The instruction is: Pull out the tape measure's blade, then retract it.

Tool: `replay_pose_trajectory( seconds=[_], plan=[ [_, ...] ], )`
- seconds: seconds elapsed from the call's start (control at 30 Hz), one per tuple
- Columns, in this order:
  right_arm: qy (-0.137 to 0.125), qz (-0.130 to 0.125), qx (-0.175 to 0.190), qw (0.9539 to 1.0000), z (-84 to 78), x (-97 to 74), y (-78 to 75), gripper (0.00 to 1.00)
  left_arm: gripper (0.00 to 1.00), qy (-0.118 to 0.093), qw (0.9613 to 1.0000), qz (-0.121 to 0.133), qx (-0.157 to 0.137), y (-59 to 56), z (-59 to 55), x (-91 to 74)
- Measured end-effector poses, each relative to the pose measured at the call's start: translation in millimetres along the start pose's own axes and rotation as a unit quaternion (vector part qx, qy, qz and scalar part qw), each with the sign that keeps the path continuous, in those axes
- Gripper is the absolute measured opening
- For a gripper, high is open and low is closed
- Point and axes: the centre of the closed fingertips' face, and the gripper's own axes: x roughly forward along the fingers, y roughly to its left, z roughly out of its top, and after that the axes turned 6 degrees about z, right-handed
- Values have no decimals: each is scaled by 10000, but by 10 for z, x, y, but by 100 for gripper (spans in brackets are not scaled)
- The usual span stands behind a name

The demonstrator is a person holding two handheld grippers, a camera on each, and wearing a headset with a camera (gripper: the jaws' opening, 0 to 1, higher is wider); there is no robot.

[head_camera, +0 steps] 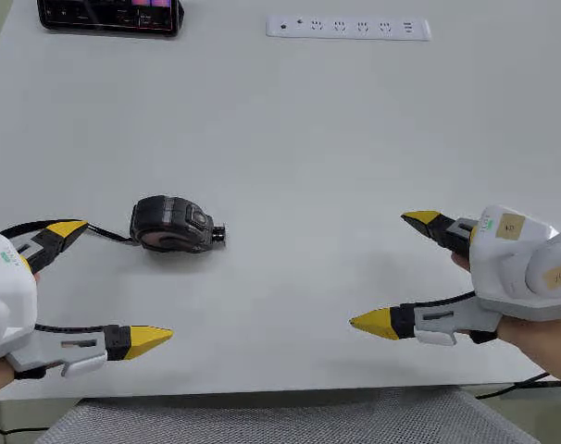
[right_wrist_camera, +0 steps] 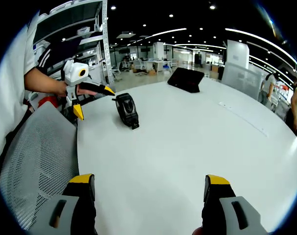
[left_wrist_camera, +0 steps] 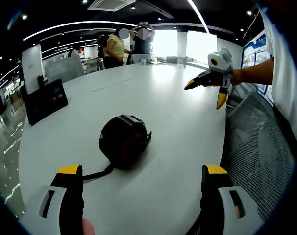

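A black tape measure lies on the white table, its blade end pointing right and a black strap trailing left. My left gripper stands open just left of it, yellow tips apart, nothing between them. In the left gripper view the tape measure sits a short way ahead between the jaws of my left gripper. My right gripper is open at the right, well away from the tape measure. The right gripper view shows the tape measure far off beyond my right gripper, with the left gripper beside it.
A white power strip lies at the table's far edge. A dark tablet rests at the far left. A grey mesh chair sits under the near edge. People stand in the background of the left gripper view.
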Motion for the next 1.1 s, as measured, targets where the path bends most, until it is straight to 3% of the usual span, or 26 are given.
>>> replay_pose_trajectory(
  seconds=[0.77, 1.1],
  plan=[
    [12, 78, -32, 10000, 19, 12, -5, 92, 99, 38, 10000, -62, 34, 12, 12, 22],
    [4, 185, -150, 9997, 88, 118, -29, 90, 99, 99, 9996, -175, 200, 101, 61, 80]
  ],
)
